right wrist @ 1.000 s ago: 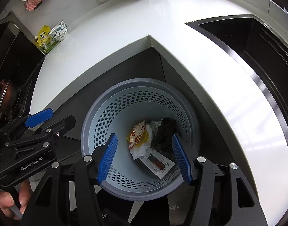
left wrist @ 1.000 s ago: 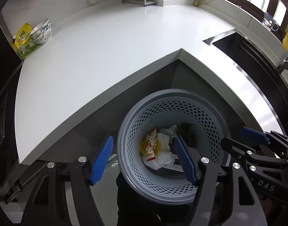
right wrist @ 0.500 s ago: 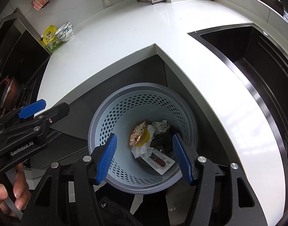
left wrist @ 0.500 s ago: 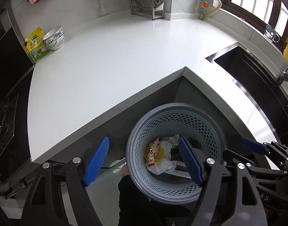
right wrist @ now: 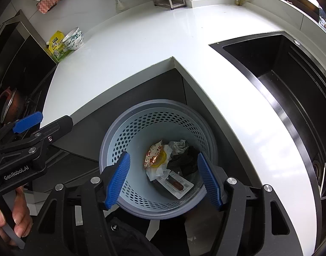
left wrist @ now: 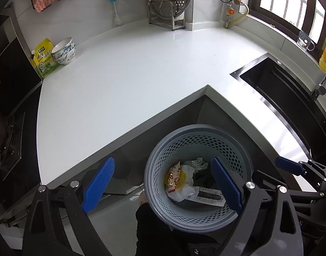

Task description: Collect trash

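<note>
A grey perforated bin stands on the floor in the inner corner of the white counter; it also shows in the right wrist view. Inside lie a red and yellow snack wrapper, crumpled paper, a dark piece and a flat packet. My left gripper is open and empty above the bin's left rim. My right gripper is open and empty above the bin.
A black sink is set in the counter at the right. Stacked bowls and a yellow-green pouch stand at the counter's far left. A metal rack stands at the back wall. A stove is at the left.
Both grippers have risen and pulled back from the bin, so it looks smaller and more of the counter and back wall shows. Both stay open. The trash in the bin has not moved.
</note>
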### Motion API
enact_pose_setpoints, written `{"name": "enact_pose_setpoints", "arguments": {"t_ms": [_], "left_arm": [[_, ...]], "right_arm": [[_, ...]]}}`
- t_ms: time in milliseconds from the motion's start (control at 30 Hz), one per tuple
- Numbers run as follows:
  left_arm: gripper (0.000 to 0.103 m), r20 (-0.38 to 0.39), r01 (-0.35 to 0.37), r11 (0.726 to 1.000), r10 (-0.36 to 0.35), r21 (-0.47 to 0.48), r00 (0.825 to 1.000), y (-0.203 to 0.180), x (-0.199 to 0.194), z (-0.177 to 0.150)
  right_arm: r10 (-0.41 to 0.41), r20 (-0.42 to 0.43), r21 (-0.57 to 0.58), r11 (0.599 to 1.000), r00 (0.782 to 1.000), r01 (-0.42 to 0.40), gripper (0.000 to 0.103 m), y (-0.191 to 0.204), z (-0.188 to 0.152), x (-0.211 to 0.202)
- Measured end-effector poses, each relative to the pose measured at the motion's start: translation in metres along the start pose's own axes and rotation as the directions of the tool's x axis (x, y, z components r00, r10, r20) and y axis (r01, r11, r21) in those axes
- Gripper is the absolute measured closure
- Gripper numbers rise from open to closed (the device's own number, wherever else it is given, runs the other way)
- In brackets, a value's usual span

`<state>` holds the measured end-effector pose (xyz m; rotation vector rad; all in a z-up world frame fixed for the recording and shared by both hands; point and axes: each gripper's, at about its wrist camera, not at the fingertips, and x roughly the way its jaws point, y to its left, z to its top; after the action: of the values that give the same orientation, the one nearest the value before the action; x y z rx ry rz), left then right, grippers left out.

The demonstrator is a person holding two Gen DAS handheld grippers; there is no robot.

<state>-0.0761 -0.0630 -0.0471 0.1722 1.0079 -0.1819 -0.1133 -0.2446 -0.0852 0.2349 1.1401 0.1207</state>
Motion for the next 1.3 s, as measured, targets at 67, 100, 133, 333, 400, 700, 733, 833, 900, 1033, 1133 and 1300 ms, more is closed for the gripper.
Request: {"name": "enact_pose_setpoints", "arguments": {"t_ms": [67,100,133,333,400,700,733,833,900,1033,1133,1300], "left_arm": [[0.010,0.003,-0.006,1.000,0.006,0.001,1.000,0.000,-0.001,0.001],[0.009,0.004,-0.009,1.000,0.009,0.001,1.000,-0.001,-0.002,0.002],[0.008,0.005,-0.015,1.000,0.015,0.002,1.000,-0.001,-0.002,0.002],[0.007,0.004,-0.039,0.999,0.039,0.002,0.999,-0.001,-0.004,0.005],[0.006,0.002,-0.043,0.999,0.043,-0.001,0.999,0.000,-0.004,0.006],[0.006,0.014,-0.058,0.998,0.058,0.000,0.998,-0.001,-0.009,0.010],[0.006,0.016,-0.058,0.998,0.058,0.001,0.998,-0.001,-0.009,0.010],[0.006,0.017,-0.052,0.999,0.052,0.000,0.998,0.000,-0.010,0.011],[0.006,0.014,-0.047,0.999,0.047,-0.002,0.999,0.001,-0.010,0.011],[0.006,0.007,-0.039,0.999,0.040,-0.009,0.999,0.003,-0.009,0.011],[0.006,0.007,-0.042,0.999,0.042,-0.004,0.999,0.003,-0.009,0.011],[0.006,0.016,-0.040,0.999,0.040,0.000,0.999,0.001,-0.011,0.010]], "right_arm": [[0.000,-0.007,-0.001,1.000,1.000,0.000,0.037,0.000,0.001,0.000],[0.000,-0.010,-0.002,1.000,1.000,0.000,0.037,0.000,0.001,0.000],[0.000,-0.011,-0.003,1.000,1.000,0.000,0.037,0.000,0.001,0.000],[0.001,-0.003,-0.006,1.000,1.000,-0.001,0.036,-0.001,0.005,-0.003],[0.002,0.001,-0.006,1.000,1.000,-0.002,0.036,-0.002,0.006,-0.004],[0.005,0.021,-0.017,1.000,1.000,-0.005,0.036,0.001,0.009,-0.009],[0.005,0.022,-0.018,1.000,1.000,-0.005,0.036,0.002,0.009,-0.010],[0.002,0.026,-0.026,1.000,1.000,-0.002,0.036,0.004,0.009,-0.011],[0.001,0.029,-0.028,1.000,1.000,-0.001,0.036,0.005,0.009,-0.012],[-0.002,0.029,-0.029,1.000,1.000,0.003,0.036,0.005,0.009,-0.012],[-0.005,0.030,-0.025,1.000,1.000,0.005,0.036,0.005,0.009,-0.012],[-0.009,0.032,-0.027,1.000,0.999,0.010,0.036,0.008,0.009,-0.013]]}}
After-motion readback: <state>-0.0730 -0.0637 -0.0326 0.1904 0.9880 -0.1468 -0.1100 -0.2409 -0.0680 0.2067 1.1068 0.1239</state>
